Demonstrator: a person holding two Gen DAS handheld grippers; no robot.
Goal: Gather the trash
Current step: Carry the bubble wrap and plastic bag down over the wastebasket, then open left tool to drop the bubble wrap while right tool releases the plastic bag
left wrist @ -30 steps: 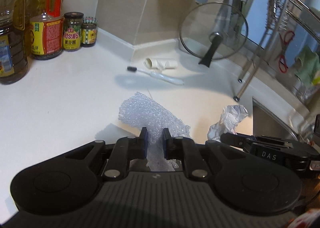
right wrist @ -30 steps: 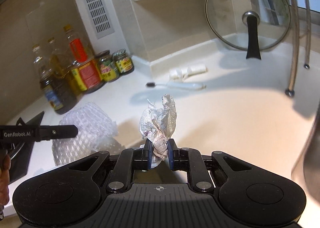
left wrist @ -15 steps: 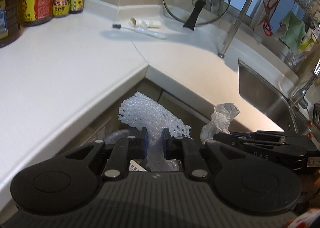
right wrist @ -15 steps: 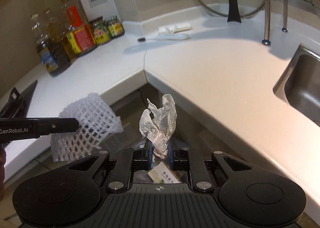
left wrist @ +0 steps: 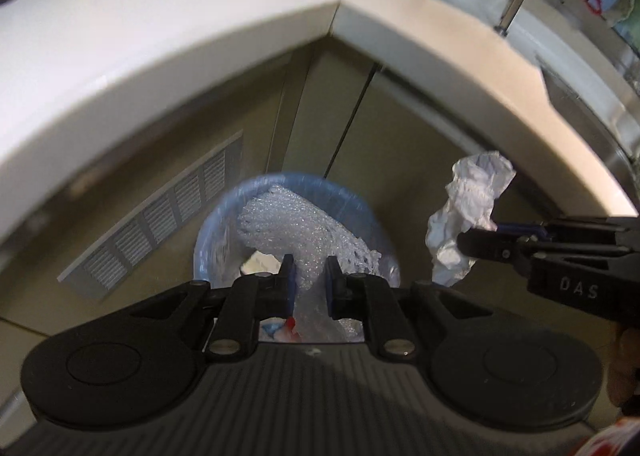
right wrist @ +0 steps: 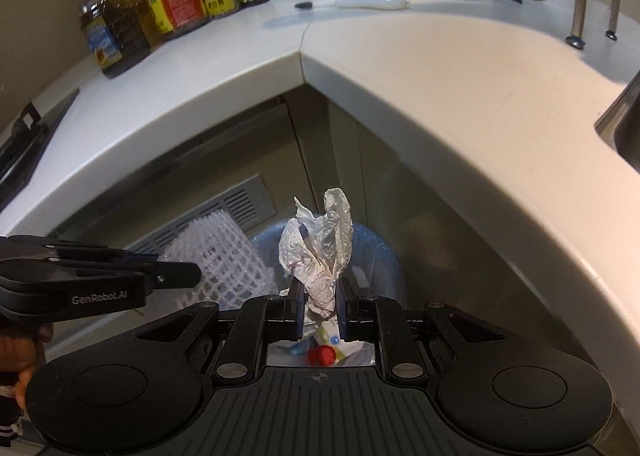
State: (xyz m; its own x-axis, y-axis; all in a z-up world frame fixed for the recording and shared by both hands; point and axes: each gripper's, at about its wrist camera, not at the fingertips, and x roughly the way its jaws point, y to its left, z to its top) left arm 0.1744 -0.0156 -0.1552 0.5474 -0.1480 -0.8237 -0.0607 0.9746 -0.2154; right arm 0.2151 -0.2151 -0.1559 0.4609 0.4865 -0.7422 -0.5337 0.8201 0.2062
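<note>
**Both grippers loaded, now over the bin**

The left gripper (left wrist: 307,276) is pinched narrow on the white foam net (left wrist: 296,228), which hangs ahead of its fingers, above the blue-lined trash bin (left wrist: 224,215). The right gripper (right wrist: 318,304) clamps the crumpled paper (right wrist: 320,248) just beside it, over the same bin. Half a second ago both were nearer the countertop (right wrist: 440,67) edge; they have since dropped below it.

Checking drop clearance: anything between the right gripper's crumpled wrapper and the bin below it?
Nothing visible. In the right wrist view the crumpled wrapper, clamped in the right gripper, hangs over the blue-lined bin; only trash already inside shows beneath.
</note>
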